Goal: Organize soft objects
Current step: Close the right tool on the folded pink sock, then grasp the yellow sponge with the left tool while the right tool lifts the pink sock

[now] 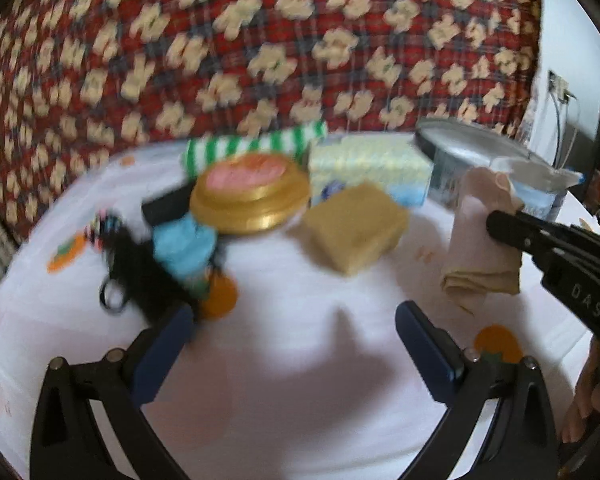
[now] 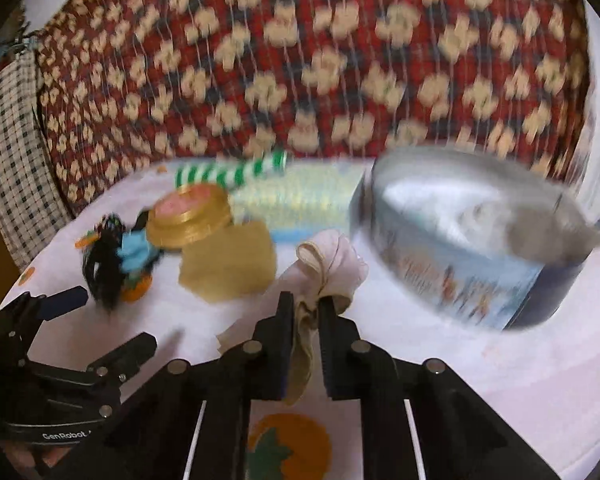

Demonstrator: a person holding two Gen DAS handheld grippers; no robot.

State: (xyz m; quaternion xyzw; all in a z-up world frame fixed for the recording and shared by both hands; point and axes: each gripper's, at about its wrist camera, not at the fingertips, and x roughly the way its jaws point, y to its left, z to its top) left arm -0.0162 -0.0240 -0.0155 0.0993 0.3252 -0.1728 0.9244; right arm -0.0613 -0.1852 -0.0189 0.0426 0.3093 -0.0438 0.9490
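Your right hand-held gripper (image 2: 305, 308) points forward and downward over the white tabletop (image 2: 440, 380), its jaws clamped on a pale beige sock (image 2: 332, 264); the sock's cuff bunches up above the pads and its lower end hangs down between the fingers. In the left wrist view the same sock (image 1: 480, 240) dangles from the right hand-held gripper (image 1: 496, 226), which reaches in from the right edge, and the sock's bottom end looks close to the cloth, though the blur hides whether it touches. Your left hand-held gripper (image 1: 296, 320) is tilted down toward the tabletop (image 1: 292, 360) with its jaws spread wide apart and nothing between them. Beyond it lie a tan sponge-like block (image 1: 356, 228), a gold-rimmed lid (image 1: 252, 196), a blue and black bundle (image 1: 180, 248) and a green-striped roll (image 1: 256, 144), all close together. A round tin (image 2: 476, 248) stands just right of the held sock, with something grey and soft inside it. A red patterned blanket (image 2: 300, 60) rises behind everything. Part of your hand (image 1: 588, 400) shows at the lower right edge of the left wrist view.
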